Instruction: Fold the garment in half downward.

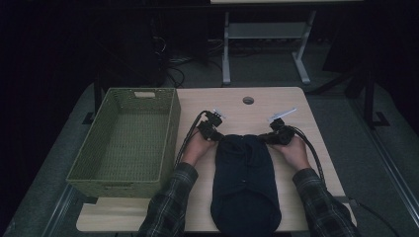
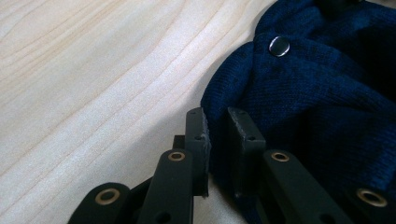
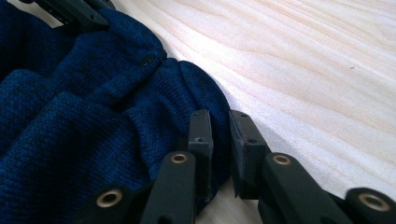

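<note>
A dark navy knit garment lies lengthwise on the wooden table, reaching from the middle to the front edge. My left gripper sits at its far left corner and my right gripper at its far right corner. In the left gripper view, the left gripper has its jaws pinched on the knit garment's edge, near a metal snap button. In the right gripper view, the right gripper pinches a fold of the garment. The other gripper shows at the top left.
A green woven basket stands on the left of the table with nothing inside. A round cable hole sits near the far edge. Bare wood lies beyond the garment. Desk legs and cables stand on the floor behind.
</note>
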Available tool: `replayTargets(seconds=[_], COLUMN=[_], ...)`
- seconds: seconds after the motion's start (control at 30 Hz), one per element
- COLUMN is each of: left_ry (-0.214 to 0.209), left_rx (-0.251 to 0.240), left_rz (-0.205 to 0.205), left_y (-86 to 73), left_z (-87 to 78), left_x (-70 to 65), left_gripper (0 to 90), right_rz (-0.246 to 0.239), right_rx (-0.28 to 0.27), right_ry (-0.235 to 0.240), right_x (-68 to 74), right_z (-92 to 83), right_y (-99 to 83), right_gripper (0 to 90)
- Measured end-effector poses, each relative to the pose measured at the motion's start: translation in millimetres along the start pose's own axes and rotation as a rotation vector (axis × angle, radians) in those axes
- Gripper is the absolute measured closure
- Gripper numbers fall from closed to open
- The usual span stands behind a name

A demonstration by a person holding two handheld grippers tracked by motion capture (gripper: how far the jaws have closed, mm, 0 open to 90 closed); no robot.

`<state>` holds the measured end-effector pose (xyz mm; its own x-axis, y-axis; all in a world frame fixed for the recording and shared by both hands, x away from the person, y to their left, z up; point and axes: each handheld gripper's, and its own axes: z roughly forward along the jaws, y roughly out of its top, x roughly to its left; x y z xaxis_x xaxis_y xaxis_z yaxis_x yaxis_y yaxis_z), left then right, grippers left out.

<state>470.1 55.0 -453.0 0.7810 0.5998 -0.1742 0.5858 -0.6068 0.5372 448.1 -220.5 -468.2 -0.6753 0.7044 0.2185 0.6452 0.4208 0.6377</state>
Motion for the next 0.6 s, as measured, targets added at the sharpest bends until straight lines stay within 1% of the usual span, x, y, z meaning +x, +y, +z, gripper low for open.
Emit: replayTargets(seconds=[0.03,0.07,0.1,0.13,0.17,0.2,0.23,0.27,0.3,0.33,0.37,0.43,0.47,0.5,0.57,0.6], left_ry=[-0.002,-0.006,-0.013,-0.016,-0.012,-0.003,0.01,0.019,0.027,0.038,0.047,0.052,0.059,0.062,0.071,0.073], left_rx=[0.0,-0.003,-0.008,-0.007,-0.013,-0.021,-0.028,-0.032,-0.049,-0.059,-0.056,-0.068,-0.08,-0.079,-0.1,-0.106], left_rz=[-0.009,-0.022,-0.033,-0.036,-0.039,-0.032,-0.025,-0.015,-0.019,-0.015,-0.003,-0.001,0.001,0.008,0.02,0.017], left_y=[0.1,-0.1,-0.8,-1.4,-1.7,-1.6,-1.1,0.0,1.2,2.6,4.2,7.3,8.7,10.6,14.2,16.1], left_z=[-0.4,-0.9,-1.4,-2.6,-3.7,-5.4,-7.7,-10.2,-12.1,-14.4,-17.6,-22.9,-25.6,-29.4,-37.4,-41.2], left_x=[0.2,1.2,2.5,4.2,5.1,5.2,5.1,5.1,3.7,3.1,3.5,3.1,2.5,2.3,1.4,0.2], left_gripper=[80.0,80.4,80.6,80.8,81.1,81.4,81.7,81.9,82.0,82.1,82.2,82.3,82.3,82.3,82.3,82.3], right_rz=[-0.004,-0.025,-0.022,-0.039,-0.039,-0.034,-0.019,-0.018,-0.021,-0.028,-0.034,-0.04,-0.047,-0.057,-0.062,-0.068], right_rx=[0.002,0.001,0.009,0.011,0.015,0.006,0.007,0.002,-0.003,-0.009,-0.015,-0.01,-0.017,-0.022,-0.039,-0.04], right_ry=[-0.005,-0.012,-0.017,-0.031,-0.039,-0.035,-0.031,-0.032,-0.035,-0.045,-0.051,-0.06,-0.064,-0.067,-0.076,-0.078], right_x=[0.5,0.6,2.3,2.1,2.5,0.9,-0.4,-1.9,-2.4,-2.1,-1.3,0.6,1.5,2.0,4.5,5.2], right_z=[-0.3,0.0,-0.6,-0.9,-2.3,-2.8,-4.4,-5.7,-7.5,-9.4,-11.7,-16.5,-19.1,-22.5,-29.5,-32.8], right_y=[0.3,0.8,2.1,3.1,4.4,5.0,6.2,7.6,9.5,11.7,14.1,19.9,22.7,25.6,31.0,33.7], right_gripper=[81.5,81.9,82.2,82.5,82.7,82.8,82.8,82.8,82.9,83.0,83.0,83.0,83.0,83.1,83.1,83.1])
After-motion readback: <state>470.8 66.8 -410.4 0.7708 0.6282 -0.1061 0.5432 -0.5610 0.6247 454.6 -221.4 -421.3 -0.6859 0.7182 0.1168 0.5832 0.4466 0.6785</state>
